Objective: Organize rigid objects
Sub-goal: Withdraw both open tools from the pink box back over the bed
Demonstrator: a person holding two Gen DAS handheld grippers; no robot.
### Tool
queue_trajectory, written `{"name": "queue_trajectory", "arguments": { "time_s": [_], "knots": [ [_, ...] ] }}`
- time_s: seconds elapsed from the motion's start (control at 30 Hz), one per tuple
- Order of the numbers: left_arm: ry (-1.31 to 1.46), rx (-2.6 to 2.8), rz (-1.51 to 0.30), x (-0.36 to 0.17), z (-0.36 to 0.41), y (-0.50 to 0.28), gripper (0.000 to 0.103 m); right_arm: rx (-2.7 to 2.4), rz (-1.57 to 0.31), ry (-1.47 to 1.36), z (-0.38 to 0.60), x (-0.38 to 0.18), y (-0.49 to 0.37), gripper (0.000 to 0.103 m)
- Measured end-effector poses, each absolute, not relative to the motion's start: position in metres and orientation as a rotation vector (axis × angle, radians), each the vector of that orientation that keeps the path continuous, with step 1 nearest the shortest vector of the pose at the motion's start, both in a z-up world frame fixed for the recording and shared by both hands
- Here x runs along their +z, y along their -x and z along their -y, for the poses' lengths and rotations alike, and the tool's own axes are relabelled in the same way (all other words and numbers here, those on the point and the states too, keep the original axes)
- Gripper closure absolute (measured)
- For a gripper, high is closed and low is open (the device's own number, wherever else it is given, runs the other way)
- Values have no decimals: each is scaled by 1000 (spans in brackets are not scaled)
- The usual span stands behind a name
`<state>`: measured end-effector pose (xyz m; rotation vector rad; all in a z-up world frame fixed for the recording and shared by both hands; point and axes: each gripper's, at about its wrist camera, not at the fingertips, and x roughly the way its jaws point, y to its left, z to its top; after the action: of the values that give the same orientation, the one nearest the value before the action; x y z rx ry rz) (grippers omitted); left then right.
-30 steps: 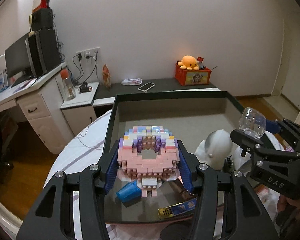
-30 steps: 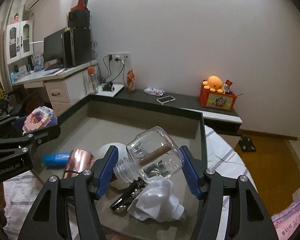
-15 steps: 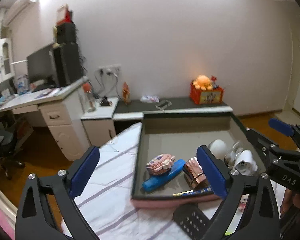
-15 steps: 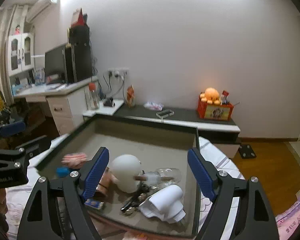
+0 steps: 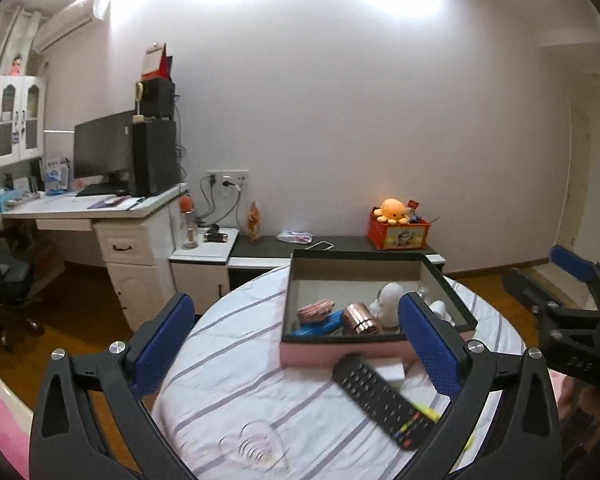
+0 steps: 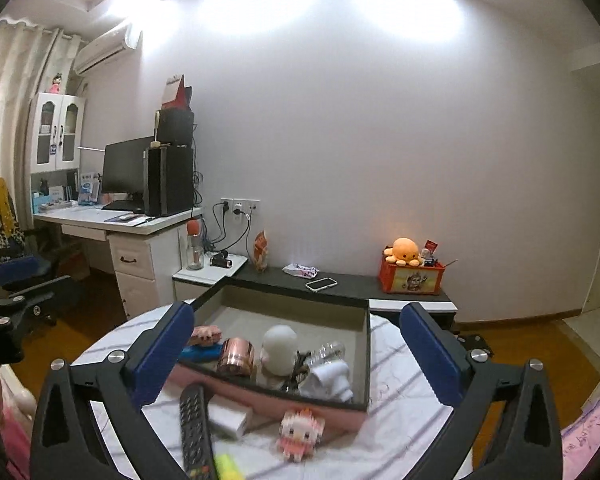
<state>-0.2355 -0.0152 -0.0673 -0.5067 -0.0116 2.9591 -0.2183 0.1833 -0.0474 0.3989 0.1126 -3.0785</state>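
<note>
on the round bench (image 5: 260, 384) with its white striped cloth sits the pink-sided, dark-rimmed storage box (image 6: 365, 360), and most of the rigid things already lie inside it: a pink brick-built doughnut (image 5: 316, 309), a blue plastic piece (image 5: 318, 326), a copper-coloured ribbed metal cup (image 6: 236, 357), a white rounded figurine (image 6: 278, 349), a clear glass jar (image 6: 331, 352) on its side and a white folded cloth (image 6: 327, 379).

i judge this to be the gap between drop-offs: both of my tools are back from the box and nothing is in them. my left hand-held gripper (image 5: 296, 340) stands spread as wide as it goes, with only air between the blue pads. my right hand-held gripper (image 6: 296, 360) has just been opening and is now equally wide, also empty.

what is left outside the box, near its front wall, is a black remote control (image 5: 382, 400), a small white rectangular block (image 6: 229, 419), a pink-and-white brick-built doll (image 6: 301, 432) and a yellow-green marker (image 6: 227, 465), which is blurred.

the next move, as i see it, calls for picking one of these. the doll lies nearest the right tool's line, the remote nearer the left. the remote is long and flat, so i would come down across its narrow width and close gently. the doll looks fragile, being made of bricks, so a light squeeze is wanted.
</note>
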Motion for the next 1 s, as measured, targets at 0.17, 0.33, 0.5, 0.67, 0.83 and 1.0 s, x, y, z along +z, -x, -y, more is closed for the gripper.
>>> {"name": "queue_trajectory", "arguments": {
  "time_s": [0.17,0.33,0.5,0.67,0.83,1.0],
  "knots": [
    [463,2982,-34,-69,20,200,0,-3098,-119,-391,-185,-51,179,0],
    [478,2988,-38,-70,25,181,0,-3109,-114,-405,-187,-56,154,0],
    [484,2971,-51,-70,24,171,0,-3106,-146,-432,-185,-63,137,0],
    [509,2949,-64,-76,22,169,0,-3108,-138,-472,-188,-70,135,0],
    [578,2929,-93,-87,15,176,0,-3104,-140,-546,-192,-86,141,0],
    [644,2898,-138,-100,5,187,0,-3102,-183,-713,-194,-116,166,0]
  ]
}}
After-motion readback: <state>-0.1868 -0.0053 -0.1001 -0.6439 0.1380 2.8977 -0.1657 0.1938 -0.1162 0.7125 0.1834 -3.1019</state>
